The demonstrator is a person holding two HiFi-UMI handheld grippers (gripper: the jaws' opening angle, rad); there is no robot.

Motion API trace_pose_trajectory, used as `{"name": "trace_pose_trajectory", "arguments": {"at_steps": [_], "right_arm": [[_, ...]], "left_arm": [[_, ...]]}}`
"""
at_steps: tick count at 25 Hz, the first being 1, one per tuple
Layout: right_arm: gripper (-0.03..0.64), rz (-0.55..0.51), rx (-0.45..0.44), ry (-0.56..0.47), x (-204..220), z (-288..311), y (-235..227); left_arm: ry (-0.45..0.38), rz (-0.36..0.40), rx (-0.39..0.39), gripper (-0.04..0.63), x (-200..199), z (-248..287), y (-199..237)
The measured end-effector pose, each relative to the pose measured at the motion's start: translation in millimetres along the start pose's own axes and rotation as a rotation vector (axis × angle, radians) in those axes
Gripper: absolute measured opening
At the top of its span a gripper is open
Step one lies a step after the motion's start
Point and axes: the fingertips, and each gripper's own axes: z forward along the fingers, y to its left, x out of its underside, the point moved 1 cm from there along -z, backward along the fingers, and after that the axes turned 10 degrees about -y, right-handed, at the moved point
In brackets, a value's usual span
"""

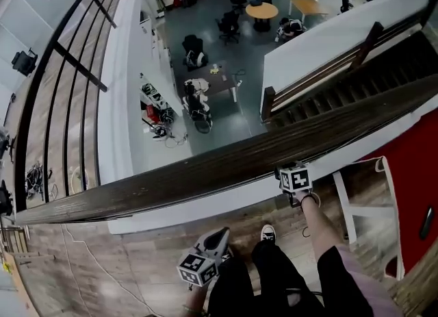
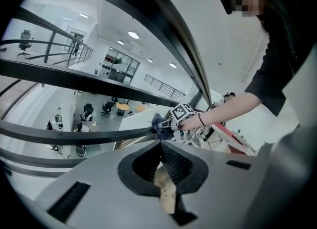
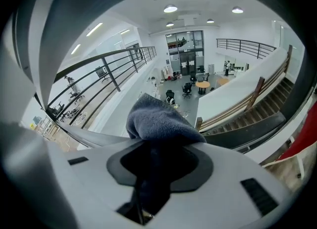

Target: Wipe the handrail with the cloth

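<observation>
Blue-grey cloth bunched in the pinch of the right gripper, held at the near edge of the wooden handrail, whose long axis runs from lower left to upper right in the head view. The left gripper, jaws pressed together on nothing, hangs lower and apart from the rail; the right is nearer, so the wipe should follow that diagonal

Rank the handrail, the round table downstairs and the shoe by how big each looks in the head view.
1. handrail, largest by far.
2. round table.
3. shoe, only somewhat smaller; the table lies far below.
</observation>
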Motion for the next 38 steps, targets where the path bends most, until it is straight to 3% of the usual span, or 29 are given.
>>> {"name": "trace_pose_trajectory", "arguments": {"at_steps": [8, 16, 20, 23, 27, 38], "right_arm": [[0.103, 0.063, 0.059, -0.042, -8.2, -22.8, -119.2], [0.103, 0.135, 0.112, -0.089, -19.2, -46.4, -205.1], [0.103, 0.167, 0.19, -0.078, -11.6, -53.4, -251.4], [0.103, 0.181, 0.191, -0.097, -22.0, -62.2, -258.0], [0.103, 0.123, 0.242, -0.08, -11.2, -73.9, -263.8], [0.103, 0.161, 0.2, -0.158, 2.5, -139.9, -199.3]], "left_arm": [[0.037, 0.046, 0.072, 0.002, -1.7, 81.9, -53.6], [0.093, 0.068, 0.09, 0.002, 4.4, 114.3, -81.2], [0.088, 0.071, 0.076, 0.002, 5.0, 122.4, -81.7], [0.086, 0.074, 0.066, 0.002, 2.5, 120.2, -84.9], [0.082, 0.076, 0.05, 0.001, 0.2, 108.7, -84.1], [0.01, 0.081, 0.024, 0.002, -16.1, 51.2, -92.9]]}}
